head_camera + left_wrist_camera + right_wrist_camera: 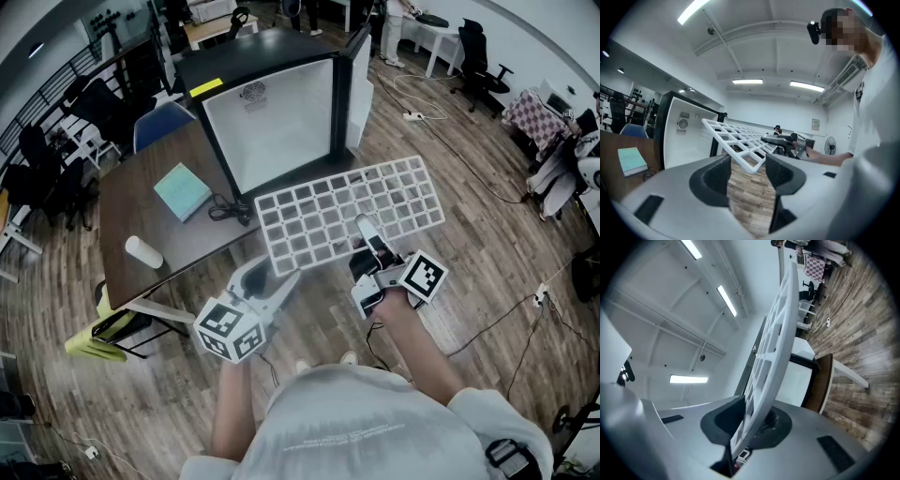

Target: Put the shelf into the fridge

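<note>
I hold a white grid shelf [347, 211] level in the air in front of a small black fridge [272, 122], which stands on a brown table with its door [356, 84] swung open. My right gripper [370, 248] is shut on the shelf's near edge; in the right gripper view the shelf [776, 343] runs edge-on between the jaws of that gripper [752, 420]. My left gripper [272, 281] is open at the shelf's near left corner. In the left gripper view that corner [745, 150] sits just ahead of the left gripper [747, 166], and neither pad touches it.
On the brown table [159, 234] lie a teal book [182, 190], a white cylinder [143, 251] and a black cable [225, 208]. A blue chair [159, 122] stands behind the table, a yellow-green seat [103, 333] at its near corner. Cables trail over the wooden floor at right.
</note>
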`<state>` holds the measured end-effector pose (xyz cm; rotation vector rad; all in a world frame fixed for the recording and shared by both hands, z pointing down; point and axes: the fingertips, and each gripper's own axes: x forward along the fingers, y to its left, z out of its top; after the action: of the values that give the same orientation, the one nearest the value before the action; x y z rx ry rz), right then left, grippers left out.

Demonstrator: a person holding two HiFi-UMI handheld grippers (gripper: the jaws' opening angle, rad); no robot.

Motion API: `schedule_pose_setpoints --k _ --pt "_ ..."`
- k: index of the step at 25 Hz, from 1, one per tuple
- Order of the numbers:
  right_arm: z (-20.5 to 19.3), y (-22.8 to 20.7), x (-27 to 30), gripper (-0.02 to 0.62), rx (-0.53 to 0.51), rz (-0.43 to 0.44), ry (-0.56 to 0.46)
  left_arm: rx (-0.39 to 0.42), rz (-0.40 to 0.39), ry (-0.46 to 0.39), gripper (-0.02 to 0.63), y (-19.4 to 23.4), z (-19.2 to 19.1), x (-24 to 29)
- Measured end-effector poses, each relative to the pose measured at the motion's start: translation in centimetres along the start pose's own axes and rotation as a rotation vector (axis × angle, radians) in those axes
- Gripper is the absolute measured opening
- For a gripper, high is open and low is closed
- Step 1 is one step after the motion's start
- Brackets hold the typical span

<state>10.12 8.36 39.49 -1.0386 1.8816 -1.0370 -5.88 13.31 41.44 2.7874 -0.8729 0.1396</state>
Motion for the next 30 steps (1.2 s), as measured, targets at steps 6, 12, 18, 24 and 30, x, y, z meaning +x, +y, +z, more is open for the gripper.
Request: schedule_pose_setpoints --k 6,12,18,24,30 --pt "0.3 -0.6 0.1 0.038 -0.02 -0.014 0.006 -0.011 0.009 0.013 0.236 0.2 -0.2 0.6" --pt "0.5 -0.5 0.5 0.04 -0.026 0.002 0.026 -0.019 0.04 0.0 0.236 0.1 -0.1 0.6" --pt "0.9 0.1 1.1 0.045 -0.101 0.032 0.077 -0.03 0.086 -0.003 0.235 -0.2 0.1 0.8" --pt "1.1 -2.8 1.1 0.055 -0.071 -0.093 0.137 -0.059 0.154 -0.001 0.235 -0.5 -0.3 1.7" --pt "1.4 -4.6 3.4 0.057 -0.059 -0.097 0.158 -0.064 0.169 -0.006 0.235 1.6 -0.5 3.3"
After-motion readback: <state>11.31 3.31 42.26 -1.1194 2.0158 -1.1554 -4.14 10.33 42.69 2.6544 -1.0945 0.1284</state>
